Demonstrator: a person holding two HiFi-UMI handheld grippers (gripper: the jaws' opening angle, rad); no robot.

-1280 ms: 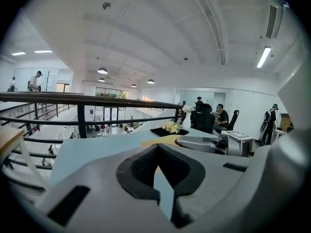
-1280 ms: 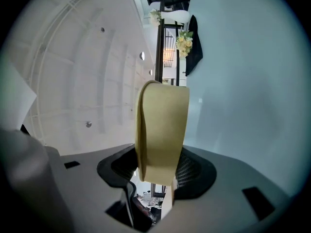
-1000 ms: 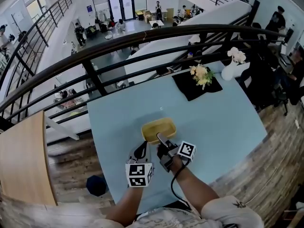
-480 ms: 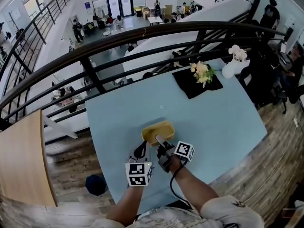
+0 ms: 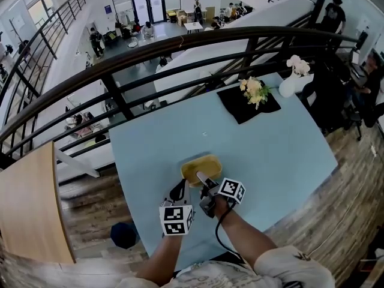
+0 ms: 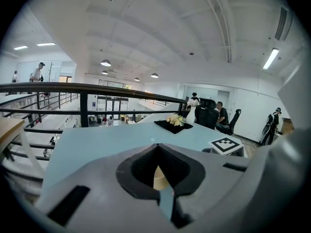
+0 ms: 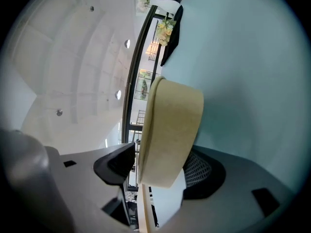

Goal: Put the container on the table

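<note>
A shallow yellow container [image 5: 201,167] rests on the light blue table [image 5: 264,149], close to its near edge. My right gripper [image 5: 201,178] straddles the container's near rim [image 7: 175,125]. Its jaws are opening, and a thin gap shows between the left pad [image 7: 116,163] and the rim. My left gripper [image 5: 179,189] hovers just left of the container with its fingers together and nothing in them. In the left gripper view, a sliver of the container [image 6: 158,177] shows through the pads.
A black mat [image 5: 240,110] with a yellow flower bunch [image 5: 254,91] and a white vase [image 5: 288,85] sit at the table's far right. A dark railing [image 5: 180,44] runs behind the table. A wooden board [image 5: 30,203] stands at the left. People sit at the right.
The right gripper has sunk a little with the container, down onto the table. The left gripper has stayed where it was.
</note>
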